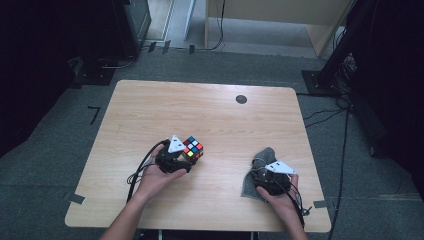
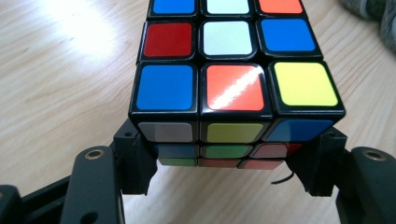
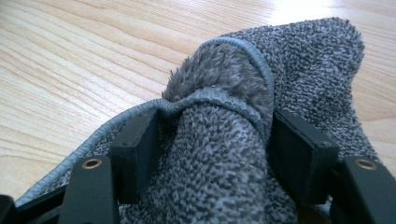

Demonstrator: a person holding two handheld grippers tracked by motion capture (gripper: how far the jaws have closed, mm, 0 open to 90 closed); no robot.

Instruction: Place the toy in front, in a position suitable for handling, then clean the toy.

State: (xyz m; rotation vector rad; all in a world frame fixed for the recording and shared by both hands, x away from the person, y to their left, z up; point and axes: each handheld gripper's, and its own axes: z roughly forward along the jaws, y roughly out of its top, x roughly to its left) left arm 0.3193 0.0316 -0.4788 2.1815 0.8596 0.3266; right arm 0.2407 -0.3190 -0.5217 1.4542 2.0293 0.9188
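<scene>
cube in the left grip, cloth in the right

the puzzle cube (image 2: 233,88) is a three-by-three with black edges and a scrambled mix of stickers: the face turned up in the left gripper view shows blue, orange and yellow along the near row, then red, white and blue behind it, with glare streaking the orange tile. its near side face carries pale grey, yellow-green and blue tiles, and lower rows of green, red and orange sit in shadow. in the high view the cube (image 1: 192,148) sits over the middle of the wooden table (image 1: 210,105), just ahead of the person's left hand (image 1: 157,176), and appears lifted clear of the wood (a shadow lies beneath it in the left gripper view).

the left gripper (image 2: 229,161) has its jaws spread about a cube's width and pressed against the two lower sides of the cube, gripping it.

the right gripper (image 3: 212,154) has its jaws partly apart, clamped on a bunched fold of a grey terry cloth (image 3: 243,88) with a stitched hem; the fold bulges up between and above the jaws. in the high view the cloth (image 1: 260,160) lies near the table's front right, under the right gripper (image 1: 267,172) and the right hand (image 1: 280,195), well apart from the cube.
</scene>
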